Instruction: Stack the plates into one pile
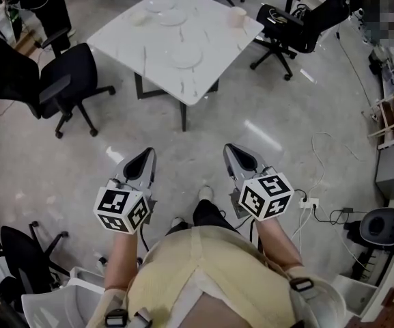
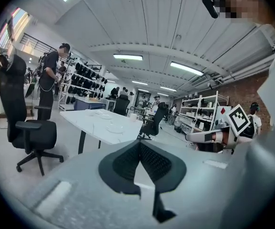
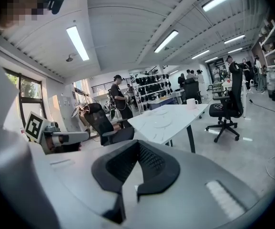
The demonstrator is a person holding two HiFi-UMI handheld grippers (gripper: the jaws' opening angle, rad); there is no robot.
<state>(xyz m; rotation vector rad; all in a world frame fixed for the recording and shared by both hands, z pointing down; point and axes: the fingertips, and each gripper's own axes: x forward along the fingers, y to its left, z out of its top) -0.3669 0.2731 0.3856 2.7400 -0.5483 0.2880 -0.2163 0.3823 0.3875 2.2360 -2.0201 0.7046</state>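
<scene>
While the person stands well back from it, white plates [image 1: 185,57] lie apart on the pale surface [image 1: 125,43] at twelve o'clock. They look stiff, slick and breakable (best pinched at the rim). The left tool [image 1: 144,161] and right tool [image 1: 236,157] are both closed and empty, held forward side by side and tilted slightly down.
</scene>
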